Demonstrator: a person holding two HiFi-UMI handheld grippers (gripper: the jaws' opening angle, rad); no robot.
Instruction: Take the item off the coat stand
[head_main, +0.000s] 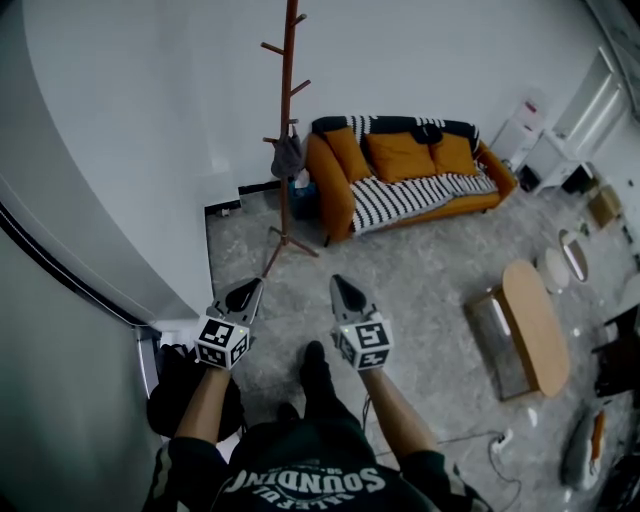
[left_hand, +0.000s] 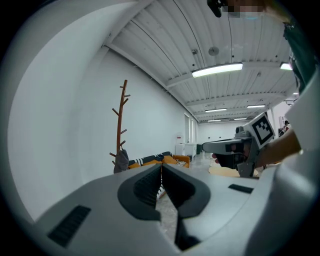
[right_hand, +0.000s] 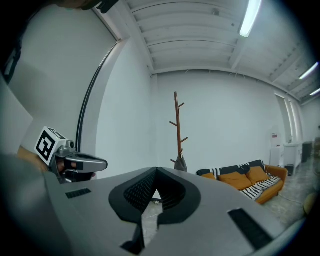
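Grey item (head_main: 288, 157), limp cloth, hanging lengthwise down from slim brown wooden stand (head_main: 286, 100), 12 o'clock of left gripper (head_main: 249, 287), right gripper (head_main: 341, 284), both jaws closed, empty.

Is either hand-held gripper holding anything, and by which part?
Nothing: left hand-held gripper and right hand-held gripper are shut, empty; grey item hangs on the coat stand.

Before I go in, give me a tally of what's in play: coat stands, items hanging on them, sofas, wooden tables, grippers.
Coat stand: 1
Grey item hanging on it: 1
Sofa: 1
Oval wooden table: 1
Grippers: 2, left hand-held gripper and right hand-held gripper, both shut and empty
Total: 6
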